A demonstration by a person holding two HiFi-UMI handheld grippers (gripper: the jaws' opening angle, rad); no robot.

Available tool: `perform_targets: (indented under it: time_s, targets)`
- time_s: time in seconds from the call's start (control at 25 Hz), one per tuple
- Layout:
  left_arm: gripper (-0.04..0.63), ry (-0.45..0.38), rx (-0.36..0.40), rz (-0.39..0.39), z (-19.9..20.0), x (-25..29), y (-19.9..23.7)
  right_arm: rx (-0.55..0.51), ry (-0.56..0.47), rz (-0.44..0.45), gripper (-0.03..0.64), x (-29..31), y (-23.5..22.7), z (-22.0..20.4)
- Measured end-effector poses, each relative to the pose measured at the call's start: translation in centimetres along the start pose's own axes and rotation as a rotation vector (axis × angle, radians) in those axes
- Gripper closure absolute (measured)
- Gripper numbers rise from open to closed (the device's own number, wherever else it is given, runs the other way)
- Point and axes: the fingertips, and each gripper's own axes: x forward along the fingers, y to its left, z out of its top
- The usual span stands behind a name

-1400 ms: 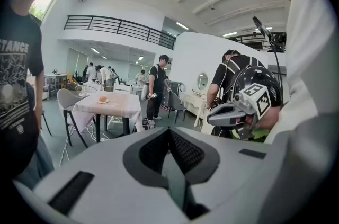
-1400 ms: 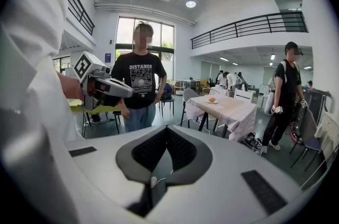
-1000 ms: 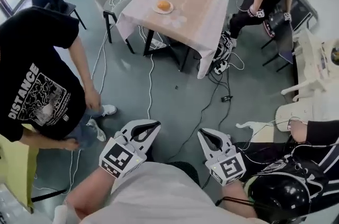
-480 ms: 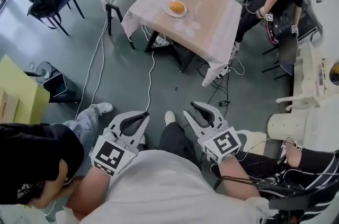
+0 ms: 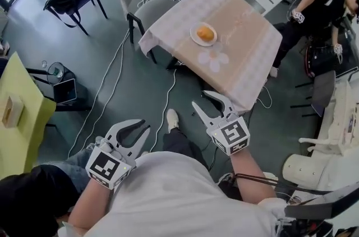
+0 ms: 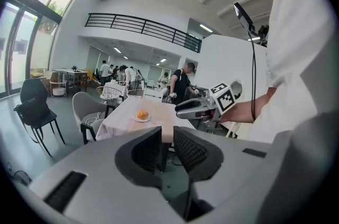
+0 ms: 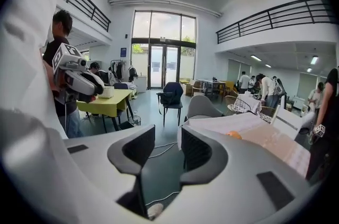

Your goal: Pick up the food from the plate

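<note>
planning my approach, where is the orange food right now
In the head view the orange food sits on a white plate near the middle of the cloth-covered table, above centre, with a grey chair to the table's left.

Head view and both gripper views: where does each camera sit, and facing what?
Head view: on the person's head, looking down at the table; left gripper and right gripper show.
Left gripper view: on that gripper, facing the table past its empty, parted jaws.
Right gripper view: on that gripper, facing the glass doors; its empty jaws are opening.
Shared: all show the orange food.
</note>
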Motion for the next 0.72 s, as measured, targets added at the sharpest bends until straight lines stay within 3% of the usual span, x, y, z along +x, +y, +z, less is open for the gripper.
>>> perform_targets:
  time_s: [0.16,0.4,0.72]
  targets:
    - [0.518,0.005,-0.079,0.037,3.1,5.4,1.9,-0.034,0.012,0.029,0.431,3.5,-8.8,-0.4]
    - [0.494,0.025,-0.132,0.100,6.4,11.3,3.9,-0.093,0.083,0.037,0.382,9.6,-20.4,-3.9]
    - [0.495,0.040,-0.158,0.179,8.2,13.5,5.5,-0.134,0.222,0.068,0.304,17.6,-28.7,-9.2]
